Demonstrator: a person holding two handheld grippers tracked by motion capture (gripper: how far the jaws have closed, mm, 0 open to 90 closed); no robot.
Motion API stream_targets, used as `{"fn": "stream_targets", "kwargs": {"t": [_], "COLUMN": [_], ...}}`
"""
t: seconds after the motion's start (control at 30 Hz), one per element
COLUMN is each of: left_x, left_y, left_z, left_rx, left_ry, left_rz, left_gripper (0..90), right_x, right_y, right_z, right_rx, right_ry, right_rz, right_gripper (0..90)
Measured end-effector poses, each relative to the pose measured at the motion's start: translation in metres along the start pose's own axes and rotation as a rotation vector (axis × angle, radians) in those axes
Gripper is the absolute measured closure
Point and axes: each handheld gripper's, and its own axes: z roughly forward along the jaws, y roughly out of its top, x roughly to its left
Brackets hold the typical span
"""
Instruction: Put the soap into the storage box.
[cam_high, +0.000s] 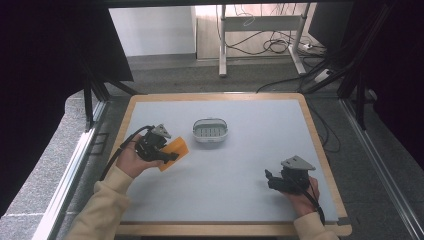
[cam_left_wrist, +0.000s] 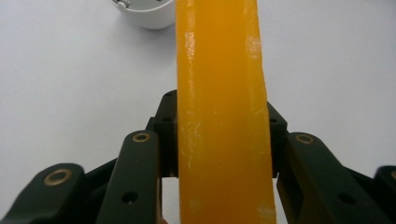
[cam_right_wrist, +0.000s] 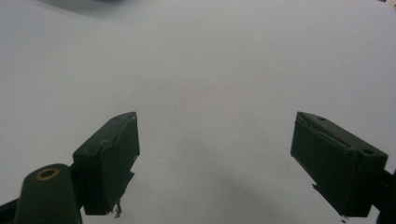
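An orange soap bar (cam_high: 176, 151) is held at the left side of the table by my left gripper (cam_high: 169, 155), which is shut on it. In the left gripper view the orange bar (cam_left_wrist: 223, 116) stands on edge between the two black jaws, which press on both its sides. A white oval soap dish (cam_high: 210, 130) with a slotted floor sits at the table's middle, just right of the bar; its rim (cam_left_wrist: 147, 14) peeks in at the top. My right gripper (cam_high: 270, 180) rests near the front right, open (cam_right_wrist: 215, 158) over bare mat.
The table carries a pale grey mat (cam_high: 235, 165) with a wooden border (cam_high: 320, 145). Beyond the far edge stand a desk frame with cables (cam_high: 270, 45) and dark curtains at both sides.
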Motion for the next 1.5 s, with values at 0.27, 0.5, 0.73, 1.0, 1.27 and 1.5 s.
{"fn": "stream_targets", "kwargs": {"t": [0.27, 0.5, 0.73, 1.0, 1.27, 1.5], "left_x": [0.006, 0.011, 0.012, 0.009, 0.007, 0.006], "left_y": [0.009, 0.014, 0.019, 0.029, 0.039, 0.048], "left_z": [0.004, 0.006, 0.009, 0.009, 0.008, 0.008], "left_rx": [-0.014, -0.014, -0.01, -0.014, -0.007, -0.01], "left_ry": [-0.009, -0.005, -0.006, -0.007, -0.005, -0.002], "left_rz": [0.022, 0.012, 0.045, 0.074, 0.105, 0.128], "left_gripper": [62.0, 62.0, 62.0, 62.0, 62.0, 62.0], "right_x": [0.0, -0.001, -0.001, -0.002, -0.001, -0.001], "right_y": [0.0, 0.0, 0.0, 0.0, 0.0, 0.0], "right_z": [0.001, 0.0, 0.0, 0.0, 0.0, 0.0], "right_rx": [0.002, 0.001, 0.003, 0.003, 0.003, 0.001], "right_ry": [-0.007, -0.014, -0.014, -0.018, -0.018, -0.021], "right_rz": [-0.001, 0.007, 0.003, 0.005, 0.002, 0.004], "right_gripper": [15.8, 16.1, 16.4, 16.4, 16.4, 16.4]}}
